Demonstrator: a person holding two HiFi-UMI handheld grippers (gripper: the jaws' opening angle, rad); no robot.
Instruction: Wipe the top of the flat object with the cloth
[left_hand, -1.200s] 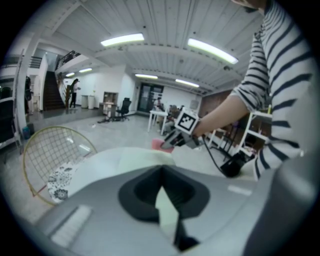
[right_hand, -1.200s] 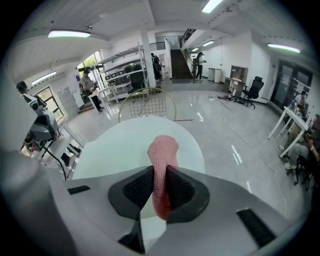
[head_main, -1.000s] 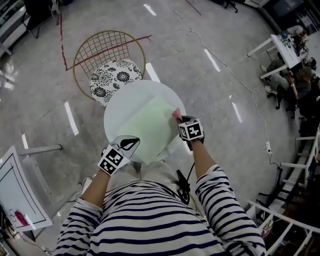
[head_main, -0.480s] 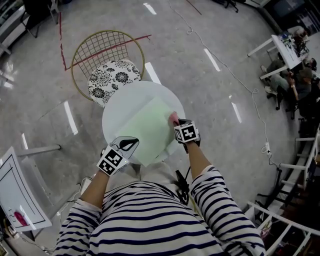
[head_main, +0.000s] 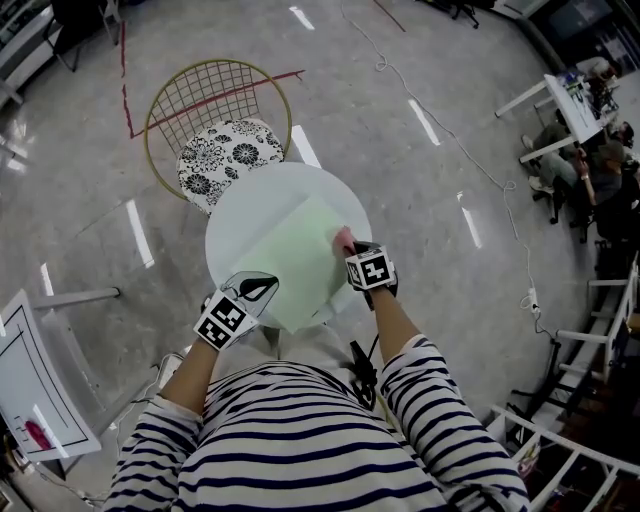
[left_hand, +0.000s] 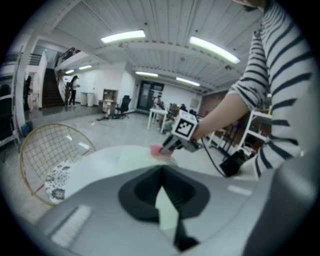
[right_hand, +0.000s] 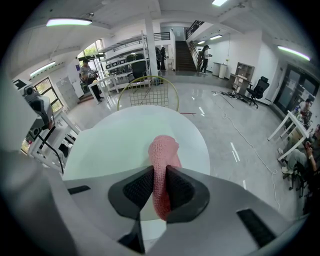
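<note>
A pale green flat sheet lies on the round white table. My right gripper is shut on a pink knitted cloth, which it presses down at the sheet's right edge. In the right gripper view the cloth sticks out from between the pads onto the tabletop. My left gripper is shut, and its tips rest at the sheet's near-left edge. I cannot tell whether it pinches the sheet. The left gripper view shows the sheet ahead, with the right gripper and the cloth at its far side.
A gold wire chair with a black-and-white floral cushion stands against the table's far-left side. The floor is polished grey, with a white cable trailing off to the right. White desks with seated people are at the far right.
The right gripper and the pink cloth have slid a little towards me and to the left along the sheet's right edge. The left gripper has stayed where it was.
</note>
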